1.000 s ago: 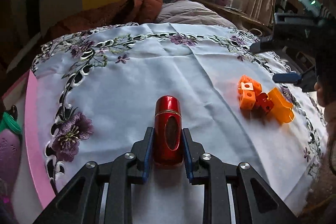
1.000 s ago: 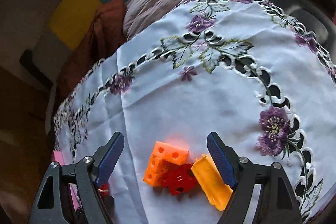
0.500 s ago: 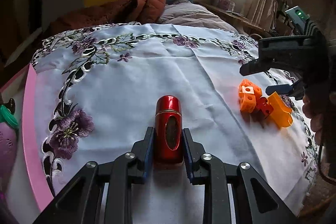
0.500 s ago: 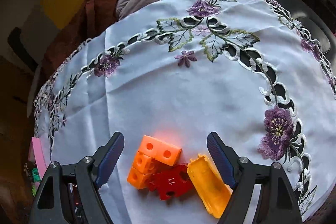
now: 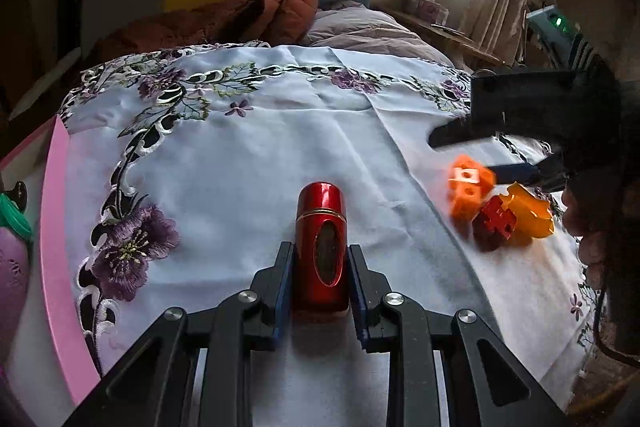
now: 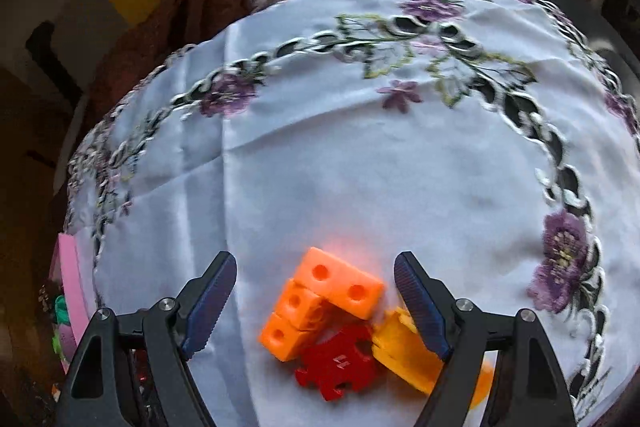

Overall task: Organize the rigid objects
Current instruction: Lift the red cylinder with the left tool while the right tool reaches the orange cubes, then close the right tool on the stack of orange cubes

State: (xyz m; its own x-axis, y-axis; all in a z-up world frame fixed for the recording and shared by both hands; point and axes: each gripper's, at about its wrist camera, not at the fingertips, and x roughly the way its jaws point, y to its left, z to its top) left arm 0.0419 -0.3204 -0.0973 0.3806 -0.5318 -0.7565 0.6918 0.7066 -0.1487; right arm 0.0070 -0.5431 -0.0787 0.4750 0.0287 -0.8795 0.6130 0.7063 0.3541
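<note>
My left gripper (image 5: 320, 291) has its jaws pinched on a red metal cylinder (image 5: 321, 245) with a dark oval window in its side; the cylinder's far end points away over the white embroidered cloth (image 5: 248, 163), and I cannot tell whether it touches the fabric. No writing shows on it.

My right gripper (image 6: 316, 301) hangs over a small cluster of plastic pieces near the cloth's edge, jaws spread wide and pressing on nothing. Between the blue pads lies an orange block piece (image 6: 320, 301) made of joined cubes with round holes in their faces. Touching its near side is a flat red puzzle-like piece (image 6: 340, 363) that carries small pale raised characters, which look like "11". A yellow-orange channel-shaped piece (image 6: 404, 351) lies just beside the red one, partly under my right finger.

In the left wrist view the same three pieces sit to the right of the cylinder, well apart from it, with the right gripper above them.

A pink edge (image 5: 56, 227) borders the cloth on the left.
</note>
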